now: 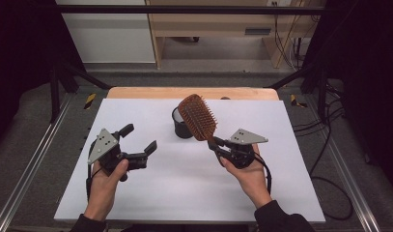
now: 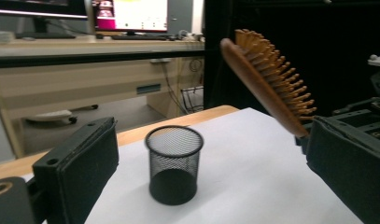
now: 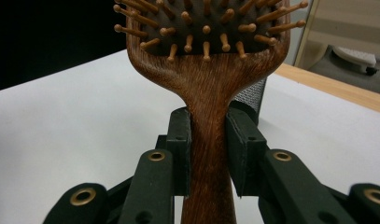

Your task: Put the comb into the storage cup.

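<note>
Two tools work above the white desk (image 1: 184, 183) in the high view. The right tool (image 1: 218, 145), right of centre, is clenched on the handle of a wooden paddle hairbrush (image 1: 198, 117), whose head rises toward the upper middle of the frame, bristles facing right, in front of a black mesh cup (image 1: 182, 126) that stands on the desk. The left tool (image 1: 140, 138), at lower left, stands released, its jaws wide apart with nothing between them. The right gripper view adds the grip itself: both pads (image 3: 180, 149) press the narrow neck of the handle from either side. The left gripper view shows the cup's open round rim at centre frame and the brush tilted at upper right, raised clear of the desk.
</note>
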The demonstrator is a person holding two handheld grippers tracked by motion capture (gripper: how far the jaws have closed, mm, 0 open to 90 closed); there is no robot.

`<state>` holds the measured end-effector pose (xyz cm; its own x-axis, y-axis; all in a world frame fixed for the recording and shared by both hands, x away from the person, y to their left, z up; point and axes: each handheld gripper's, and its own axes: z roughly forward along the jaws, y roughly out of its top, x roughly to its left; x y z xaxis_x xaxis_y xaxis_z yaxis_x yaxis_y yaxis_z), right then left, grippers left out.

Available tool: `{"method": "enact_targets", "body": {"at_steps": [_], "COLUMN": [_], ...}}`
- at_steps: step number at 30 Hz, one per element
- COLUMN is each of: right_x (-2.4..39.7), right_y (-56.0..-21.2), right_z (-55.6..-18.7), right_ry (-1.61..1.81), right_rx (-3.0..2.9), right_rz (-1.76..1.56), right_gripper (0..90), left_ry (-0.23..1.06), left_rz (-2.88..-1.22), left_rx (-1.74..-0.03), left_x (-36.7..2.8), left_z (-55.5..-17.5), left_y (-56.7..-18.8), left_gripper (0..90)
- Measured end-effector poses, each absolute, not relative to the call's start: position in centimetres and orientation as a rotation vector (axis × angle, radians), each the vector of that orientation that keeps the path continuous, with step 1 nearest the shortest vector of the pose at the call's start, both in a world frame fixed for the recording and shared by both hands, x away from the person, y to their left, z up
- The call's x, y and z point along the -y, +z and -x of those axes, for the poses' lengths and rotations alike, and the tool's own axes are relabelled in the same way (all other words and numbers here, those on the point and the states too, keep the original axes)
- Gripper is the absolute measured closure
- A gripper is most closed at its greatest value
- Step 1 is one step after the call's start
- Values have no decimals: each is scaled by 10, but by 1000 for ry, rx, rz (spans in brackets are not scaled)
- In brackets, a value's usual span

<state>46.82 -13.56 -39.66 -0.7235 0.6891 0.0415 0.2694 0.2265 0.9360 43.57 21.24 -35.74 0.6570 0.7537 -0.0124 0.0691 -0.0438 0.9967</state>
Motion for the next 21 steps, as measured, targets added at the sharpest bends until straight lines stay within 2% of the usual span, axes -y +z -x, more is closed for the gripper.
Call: {"method": "enact_targets", "body": {"at_steps": [6, 14, 21], "right_x": [134, 128, 123], "right_y": [-401, -406, -405], "right_z": [-465, -460, -457], "right_ry": [1499, 1510, 1516], "right_rx": [-2133, -2131, -2126], "right_rz": [-874, -874, -855], "right_gripper": [726, 726, 726], "left_ry": [521, 440, 367], "left_rz": [-1505, -1464, -1503], "left_rx": [-726, -743, -726], "left_x": [-192, -175, -165], "left_z": [-450, -459, -460], "left_y": [-356, -353, -354], "left_gripper": [25, 32, 29]}}
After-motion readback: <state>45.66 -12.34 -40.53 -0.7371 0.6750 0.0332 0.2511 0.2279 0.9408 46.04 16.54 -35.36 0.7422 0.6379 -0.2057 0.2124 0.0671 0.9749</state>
